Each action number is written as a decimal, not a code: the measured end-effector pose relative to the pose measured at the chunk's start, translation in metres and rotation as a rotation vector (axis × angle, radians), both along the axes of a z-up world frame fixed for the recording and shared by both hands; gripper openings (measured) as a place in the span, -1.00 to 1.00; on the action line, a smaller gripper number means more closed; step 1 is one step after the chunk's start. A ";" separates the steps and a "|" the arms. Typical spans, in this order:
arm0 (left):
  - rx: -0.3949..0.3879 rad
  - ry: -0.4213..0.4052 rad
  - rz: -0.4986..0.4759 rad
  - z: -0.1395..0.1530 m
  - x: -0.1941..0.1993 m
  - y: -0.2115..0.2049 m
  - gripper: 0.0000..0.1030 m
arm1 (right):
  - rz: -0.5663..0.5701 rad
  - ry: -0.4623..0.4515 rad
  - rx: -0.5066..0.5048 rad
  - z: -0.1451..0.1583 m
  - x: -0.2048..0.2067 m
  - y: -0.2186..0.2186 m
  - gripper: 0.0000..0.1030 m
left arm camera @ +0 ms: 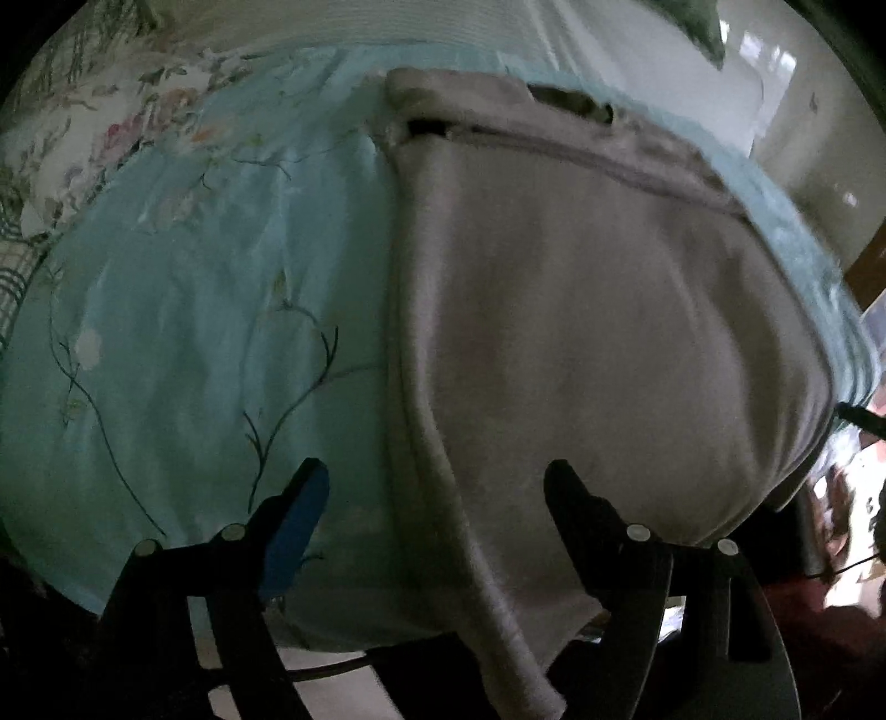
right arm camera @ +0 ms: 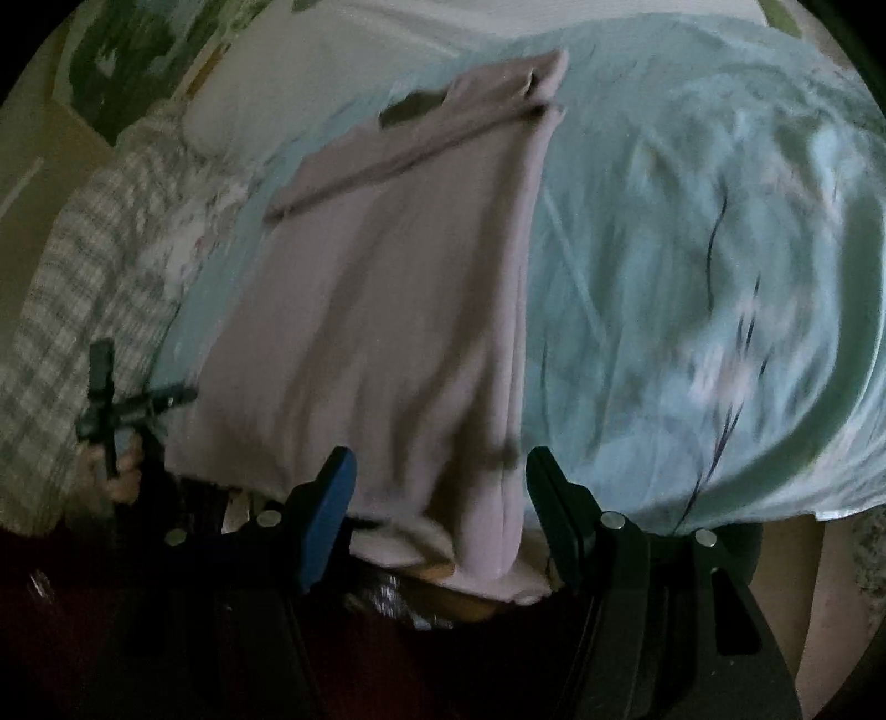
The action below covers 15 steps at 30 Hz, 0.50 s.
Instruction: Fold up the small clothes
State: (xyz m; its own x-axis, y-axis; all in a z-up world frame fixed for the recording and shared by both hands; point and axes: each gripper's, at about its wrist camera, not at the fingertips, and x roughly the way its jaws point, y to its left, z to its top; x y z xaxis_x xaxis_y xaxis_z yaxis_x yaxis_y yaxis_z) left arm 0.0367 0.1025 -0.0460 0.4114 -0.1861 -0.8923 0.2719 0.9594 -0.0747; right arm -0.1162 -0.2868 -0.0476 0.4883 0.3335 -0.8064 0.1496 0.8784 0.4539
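Pinkish-grey fabric fills the middle of both views — a small garment (left arm camera: pixel 581 332) lies spread flat on a pale turquoise bedsheet (left arm camera: pixel 194 332) printed with thin dark vines and faint flowers. Its far end is folded across itself, with a seam line running along the fold and a dark opening showing beneath it. Its near end hangs over the edge of the bed.

Seen from the left wrist, the left gripper (left arm camera: pixel 437 487) stands wide apart, its jaws straddling the garment's left edge; the blue-padded finger (left arm camera: pixel 299 515) sits over bare sheet and the black finger (left arm camera: pixel 570 498) over the cloth. Nothing is pinched between them.

From the right wrist, the right gripper (right arm camera: pixel 437 476) is also spread, hanging over the near hem of the garment (right arm camera: pixel 387 310), where a long fold runs along the cloth's right side. The cloth lies between and beyond the two fingers, but the pads do not press on it. At the left of this view the other gripper shows as a small dark shape, held by a hand (right arm camera: pixel 119 471), beside a checked cloth (right arm camera: pixel 72 299).

A flowered pillow (left arm camera: pixel 83 149) lies at the far left of the bed in the left view, with a white ribbed cover (left arm camera: pixel 343 22) behind it. Both pictures are blurred and dim — no label, brand or writing can be read anywhere.
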 end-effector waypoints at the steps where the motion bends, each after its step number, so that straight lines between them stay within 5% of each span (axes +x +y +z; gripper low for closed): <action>1: -0.003 0.018 -0.010 -0.005 -0.003 0.000 0.56 | 0.014 0.012 0.000 -0.006 -0.003 0.003 0.28; 7: 0.045 0.007 -0.124 -0.023 -0.030 0.001 0.55 | 0.074 0.059 0.028 -0.047 0.003 0.022 0.28; 11: -0.005 0.056 -0.177 -0.031 -0.042 0.003 0.43 | 0.116 0.026 0.035 -0.059 0.012 0.033 0.26; 12: -0.022 0.087 -0.181 -0.036 -0.043 0.005 0.24 | 0.116 0.019 0.034 -0.059 0.012 0.033 0.10; 15: -0.006 0.056 -0.200 -0.038 -0.050 0.003 0.17 | 0.091 0.023 0.033 -0.064 0.010 0.028 -0.38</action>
